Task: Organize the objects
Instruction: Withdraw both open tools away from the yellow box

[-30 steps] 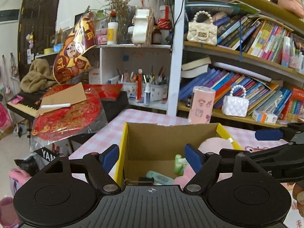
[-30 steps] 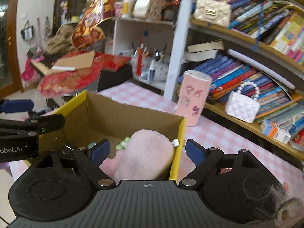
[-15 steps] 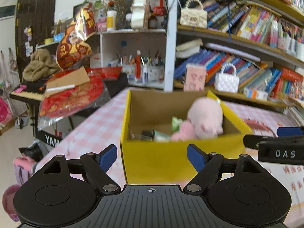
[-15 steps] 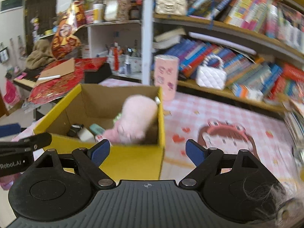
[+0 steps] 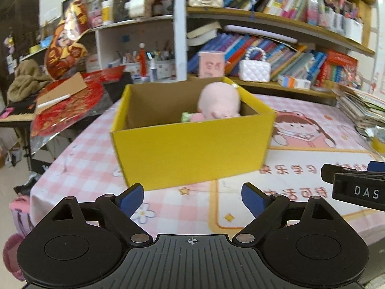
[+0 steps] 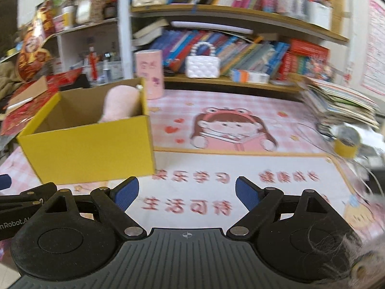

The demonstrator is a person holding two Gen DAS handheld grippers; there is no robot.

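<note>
Down near the front edge of the table, the left tool stood wide apart with nothing between its blue pads; its jaws had just been spreading further, and only the patterned tablecloth showed in the gap. Likewise the right tool was released and empty, its pads hanging over the red printed characters on the cloth. Each tool appeared at the edge of the other's view, the right one as a black bar on the right side of the left camera's picture, the left one as a black arm low on the left of the right camera's picture. Just beyond the left tool, the yellow cardboard box sat on the table, open at the top and clear of both tools. A pink plush toy lay inside it against the far right corner, with a bit of something green beside it. Behind the box stood a pink cylinder near the back of the table. Farther off, a white quilted purse rested on a bookshelf crowded with books. A stack of magazines was piled at the far right of the table.
</note>
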